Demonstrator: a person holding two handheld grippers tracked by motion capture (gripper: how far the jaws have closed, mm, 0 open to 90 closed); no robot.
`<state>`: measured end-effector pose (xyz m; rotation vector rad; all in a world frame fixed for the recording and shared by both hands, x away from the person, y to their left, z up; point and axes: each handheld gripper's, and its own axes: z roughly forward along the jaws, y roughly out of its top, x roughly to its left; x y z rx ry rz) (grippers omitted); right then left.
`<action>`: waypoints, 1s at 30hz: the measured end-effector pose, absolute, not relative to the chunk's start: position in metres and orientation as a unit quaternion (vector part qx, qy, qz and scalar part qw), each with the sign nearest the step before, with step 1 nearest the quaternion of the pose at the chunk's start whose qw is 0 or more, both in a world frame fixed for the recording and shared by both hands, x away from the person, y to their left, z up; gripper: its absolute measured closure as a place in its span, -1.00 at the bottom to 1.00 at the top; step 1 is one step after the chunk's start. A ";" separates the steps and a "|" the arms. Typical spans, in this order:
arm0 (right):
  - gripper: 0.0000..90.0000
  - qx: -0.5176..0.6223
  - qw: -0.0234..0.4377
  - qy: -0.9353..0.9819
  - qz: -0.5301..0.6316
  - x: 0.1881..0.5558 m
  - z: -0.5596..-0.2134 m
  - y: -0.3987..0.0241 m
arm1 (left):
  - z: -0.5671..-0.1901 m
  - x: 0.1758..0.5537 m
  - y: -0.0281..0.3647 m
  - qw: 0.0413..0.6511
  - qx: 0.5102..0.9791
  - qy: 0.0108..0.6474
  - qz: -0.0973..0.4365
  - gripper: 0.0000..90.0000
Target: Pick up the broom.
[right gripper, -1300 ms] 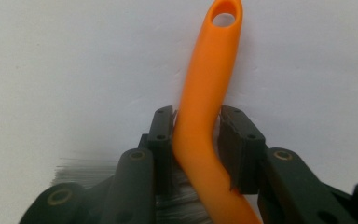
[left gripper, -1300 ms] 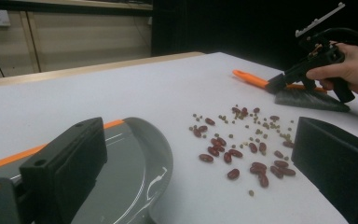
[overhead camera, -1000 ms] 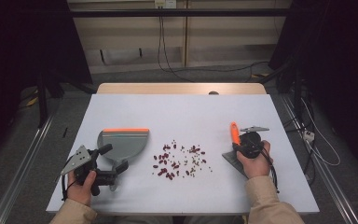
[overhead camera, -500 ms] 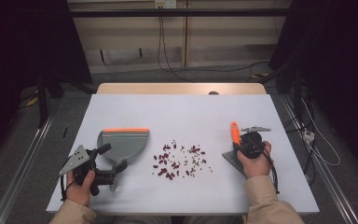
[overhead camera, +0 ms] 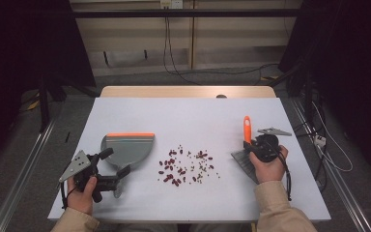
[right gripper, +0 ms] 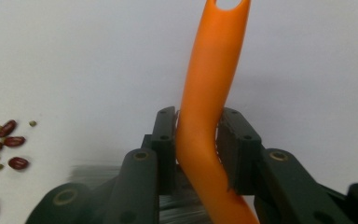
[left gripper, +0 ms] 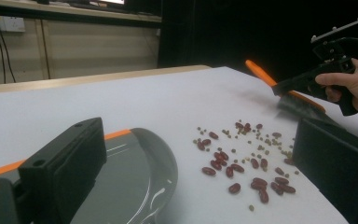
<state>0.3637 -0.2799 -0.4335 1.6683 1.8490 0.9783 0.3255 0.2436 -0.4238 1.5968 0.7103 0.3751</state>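
Note:
A scatter of red beans and small green ones lies mid-table. Left of it rests a grey dustpan with an orange lip. My left gripper stands open at the pan's near edge. In the left gripper view the pan lies between the wide-apart jaws, with the beans beyond. My right gripper is shut on the orange handle of a brush right of the beans; its jaws have just been closing tighter. In the right gripper view the handle rises between the pads.
The white table top stretches away behind the beans. Its right edge is near my right hand. The grey brush bristles sit low beside that hand. Cables run on the floor behind the table and to its right.
The right hand with the brush has shifted only slightly. The left gripper, the dustpan and the beans have stayed where they were.

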 end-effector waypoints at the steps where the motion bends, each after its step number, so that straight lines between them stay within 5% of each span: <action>1: 0.55 0.606 0.231 0.668 0.365 0.363 -0.432 -0.281 | -0.423 0.325 0.243 0.627 0.696 0.309 0.162 -0.94; 30: 0.58 0.587 0.201 0.621 0.480 0.352 -0.410 -0.292 | -0.420 0.326 0.237 0.621 0.701 0.302 0.177 -0.93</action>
